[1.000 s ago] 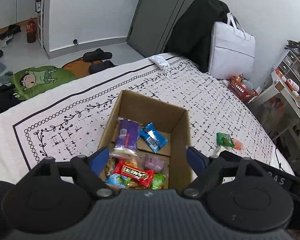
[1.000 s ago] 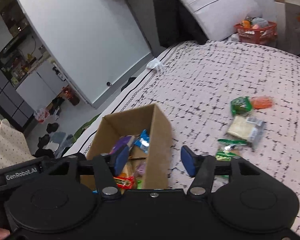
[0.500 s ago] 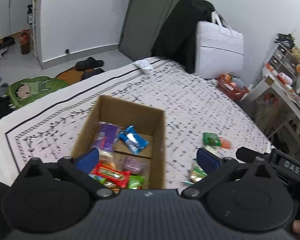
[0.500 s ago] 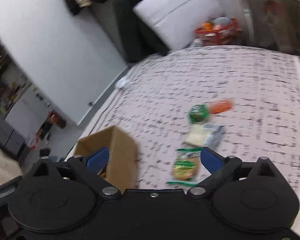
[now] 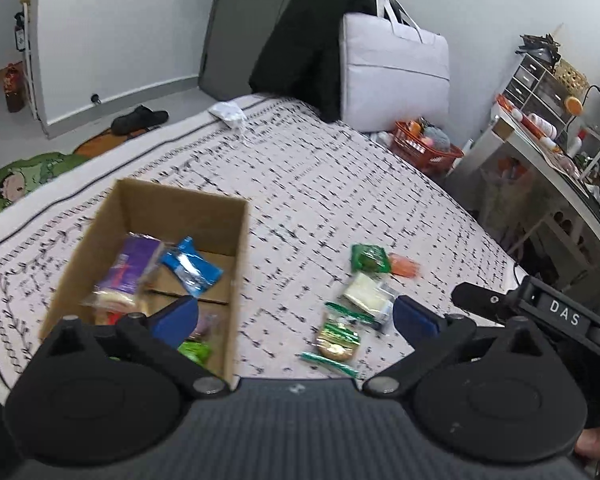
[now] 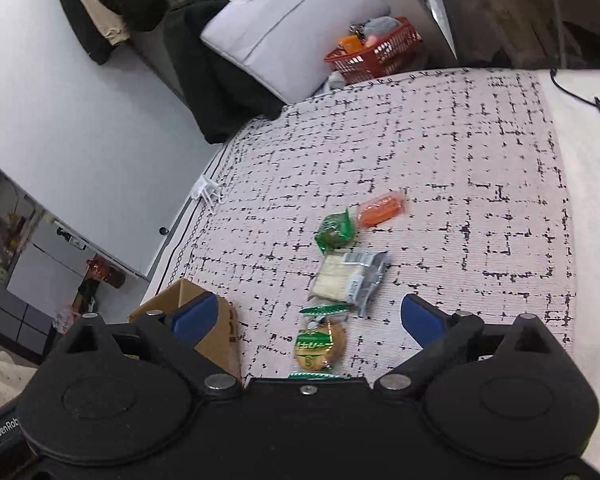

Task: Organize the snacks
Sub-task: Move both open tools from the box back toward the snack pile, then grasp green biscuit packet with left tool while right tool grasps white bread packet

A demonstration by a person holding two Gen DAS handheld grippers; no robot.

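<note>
A brown cardboard box (image 5: 236, 248) sits on the patterned bed cover and holds several snack packets, among them a purple one (image 5: 130, 266) and a blue one (image 5: 190, 266). Loose snacks lie on the cover to its right: a round biscuit in green wrap (image 6: 320, 346), a pale wafer pack (image 6: 346, 278), a green packet (image 6: 334, 230) and an orange packet (image 6: 380, 210). My left gripper (image 5: 296, 316) is open and empty above the box's right wall. My right gripper (image 6: 310, 318) is open and empty, just above the round biscuit (image 5: 336, 344). The box corner (image 6: 216, 336) shows at its left.
A white tote bag (image 5: 396, 72) and a dark coat (image 5: 304, 40) lean at the bed's far end. A red basket (image 6: 374, 50) stands on the floor beside it. A desk with clutter (image 5: 548, 148) is at the right. A black cable (image 6: 580, 96) lies on the bed's right edge.
Both grippers have swung to the right, from over the box towards the loose snacks. The right gripper's jaws have opened wider and now frame the round biscuit.
</note>
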